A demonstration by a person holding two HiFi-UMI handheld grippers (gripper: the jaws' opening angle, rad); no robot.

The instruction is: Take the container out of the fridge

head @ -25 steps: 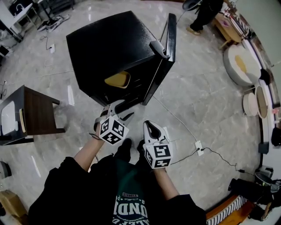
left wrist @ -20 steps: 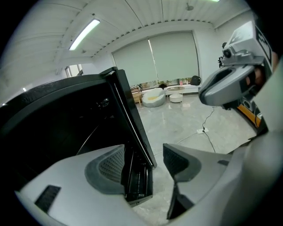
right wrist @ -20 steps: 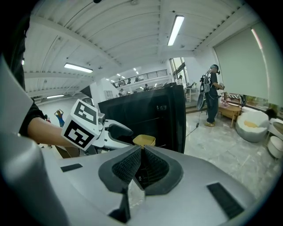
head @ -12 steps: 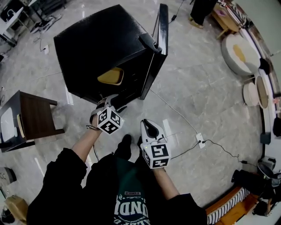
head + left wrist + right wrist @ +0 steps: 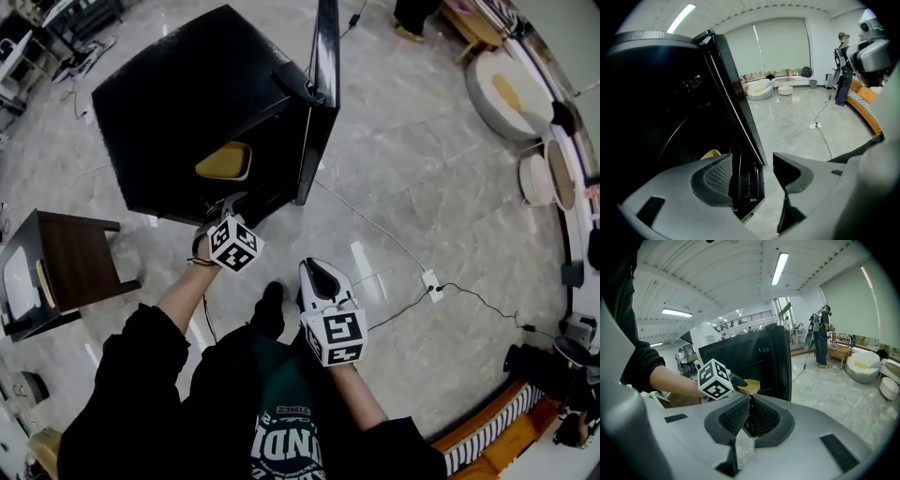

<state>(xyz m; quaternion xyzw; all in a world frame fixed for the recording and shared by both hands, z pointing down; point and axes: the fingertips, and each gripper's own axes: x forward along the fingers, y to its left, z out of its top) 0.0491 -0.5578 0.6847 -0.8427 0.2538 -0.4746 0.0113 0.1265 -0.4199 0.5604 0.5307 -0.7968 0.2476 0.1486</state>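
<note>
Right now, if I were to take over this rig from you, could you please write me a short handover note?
Left gripper: jaws apart, holding nothing, at the front of the fridge, short of the container.
Right gripper: jaws together, empty, held back near the body.
Things: the fridge door stands open; the yellow container sits inside on a shelf, untouched.
Done: door open, left gripper brought up to the opening.
Left: reach in, close on the container, lift it out.
</note>
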